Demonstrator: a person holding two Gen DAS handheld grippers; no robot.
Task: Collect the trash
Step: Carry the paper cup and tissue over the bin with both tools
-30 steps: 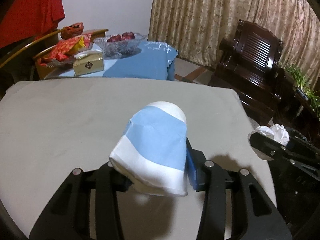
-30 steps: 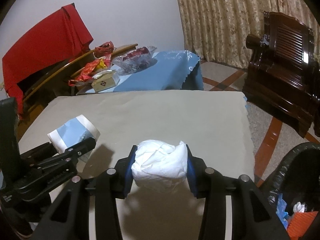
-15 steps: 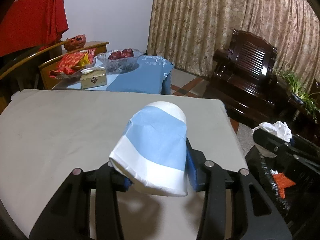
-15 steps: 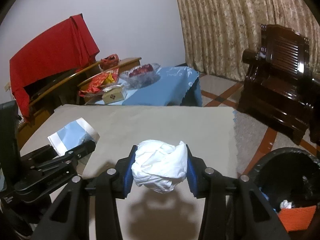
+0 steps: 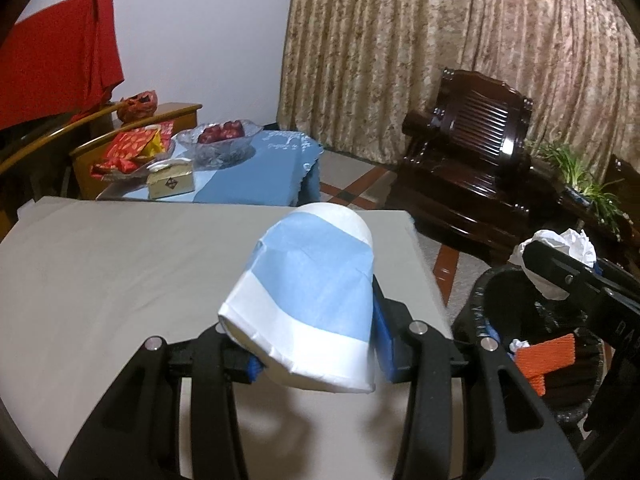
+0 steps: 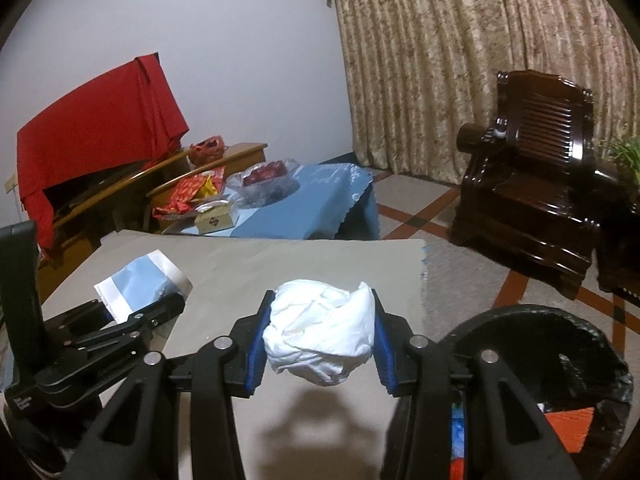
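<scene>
Left wrist view: left gripper (image 5: 316, 354) clamped on crushed blue-and-white paper cup (image 5: 310, 304), held on its side above the grey cloth-covered surface (image 5: 120, 264), near that surface's right edge. Blue pads pressed against both cup flanks, cup rim pointing back toward the camera. To the right, black-lined round trash bin (image 5: 480, 292) on the floor beside the surface, with orange ribbed scrap (image 5: 546, 356) and small white bits inside. Above the bin, right gripper (image 5: 560, 276) seen from the side, with crumpled white tissue wad (image 5: 568, 240) in it. Right wrist view: right gripper (image 6: 320, 342) closed around the tissue wad (image 6: 322, 338), lifted off the surface (image 6: 300, 264), shadow cast below; bin rim (image 6: 560, 316) at lower right, close by. Left gripper (image 6: 132, 312) with the cup (image 6: 140, 280) visible at left, over the surface. Background: low table with blue cloth (image 6: 312, 204), glass bowl of red fruit (image 6: 268, 176), dark carved wooden armchair (image 6: 532, 184), patterned beige curtain (image 6: 460, 60).
</scene>
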